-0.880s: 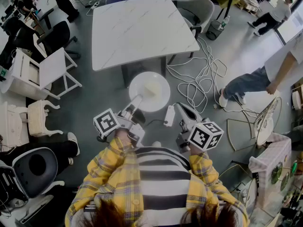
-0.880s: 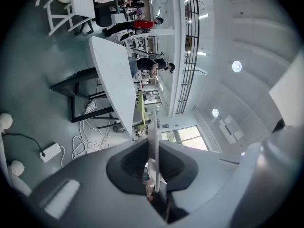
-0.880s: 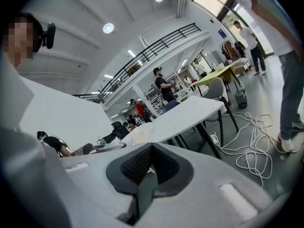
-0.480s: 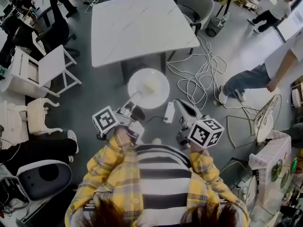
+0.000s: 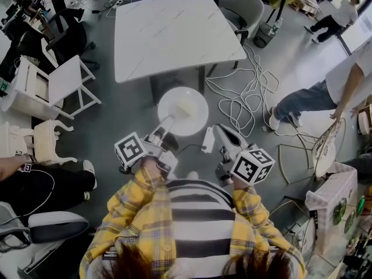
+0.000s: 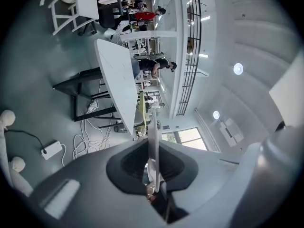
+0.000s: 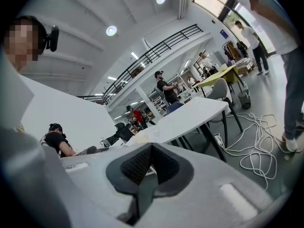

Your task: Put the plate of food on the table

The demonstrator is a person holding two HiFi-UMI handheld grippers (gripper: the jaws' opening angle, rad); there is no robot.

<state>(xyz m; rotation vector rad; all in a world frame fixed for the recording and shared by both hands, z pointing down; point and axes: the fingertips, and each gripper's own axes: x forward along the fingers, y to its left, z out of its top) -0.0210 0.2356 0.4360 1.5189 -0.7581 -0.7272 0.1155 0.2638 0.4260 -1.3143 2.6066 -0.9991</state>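
The plate (image 5: 183, 110) is round, white and shallow, with a small pale-yellow heap of food (image 5: 187, 106) near its middle. It hangs level in the air over the grey floor (image 5: 125, 118), its near rim pinched between the closed left tongs (image 5: 168, 121). In the left gripper view it shows edge-on as a thin sliver. It sits just short of the surface (image 5: 174, 34), a white, marble-veined square top with rounded corners on dark legs, and does not touch it.
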